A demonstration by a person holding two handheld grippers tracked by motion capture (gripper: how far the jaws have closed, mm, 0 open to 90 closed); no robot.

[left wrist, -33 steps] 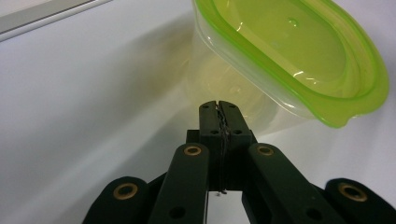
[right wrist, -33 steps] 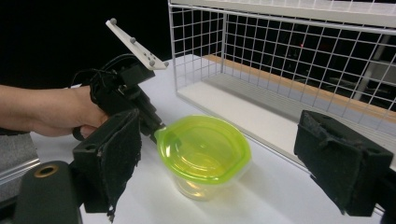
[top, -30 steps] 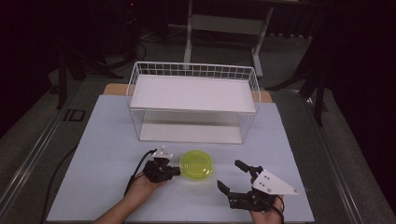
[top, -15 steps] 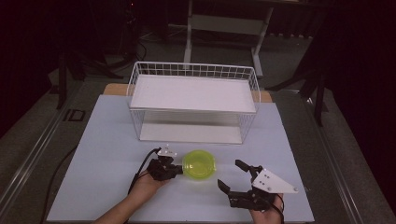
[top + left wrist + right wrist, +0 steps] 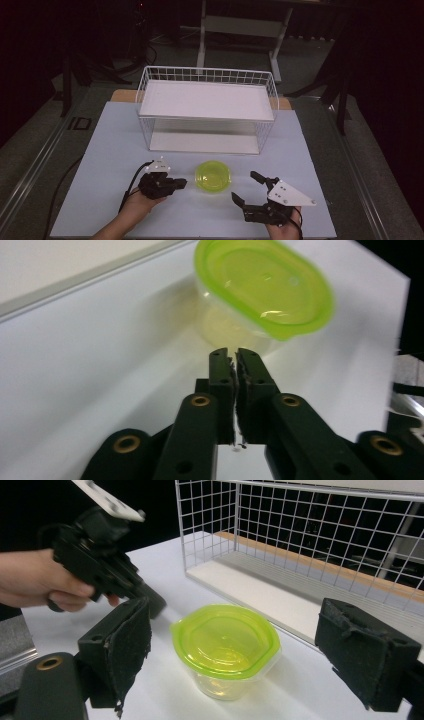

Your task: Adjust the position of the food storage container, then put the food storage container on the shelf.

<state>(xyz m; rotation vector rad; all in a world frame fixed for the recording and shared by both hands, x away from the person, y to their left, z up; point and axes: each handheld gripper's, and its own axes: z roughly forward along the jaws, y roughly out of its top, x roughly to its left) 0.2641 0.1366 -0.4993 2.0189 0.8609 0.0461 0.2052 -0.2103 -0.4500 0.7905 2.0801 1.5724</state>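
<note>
A small clear container with a lime-green lid stands on the white tabletop, in front of the wire basket. My left gripper lies just to its left and points at it, a short gap away. In the left gripper view the jaws of this gripper have just been opening and stand a sliver apart, nothing between them, with the container ahead. My right gripper rests open to the container's right. Its pads frame the container from a distance, without touching it.
A white wire basket holding a raised white shelf board stands at the back of the table; its mesh wall rises just behind the container. Black cables trail from the left gripper. Dark floor and stand legs surround the table.
The left gripper has drawn back to the left, off the container's edge. The container and the right gripper have stayed put.
</note>
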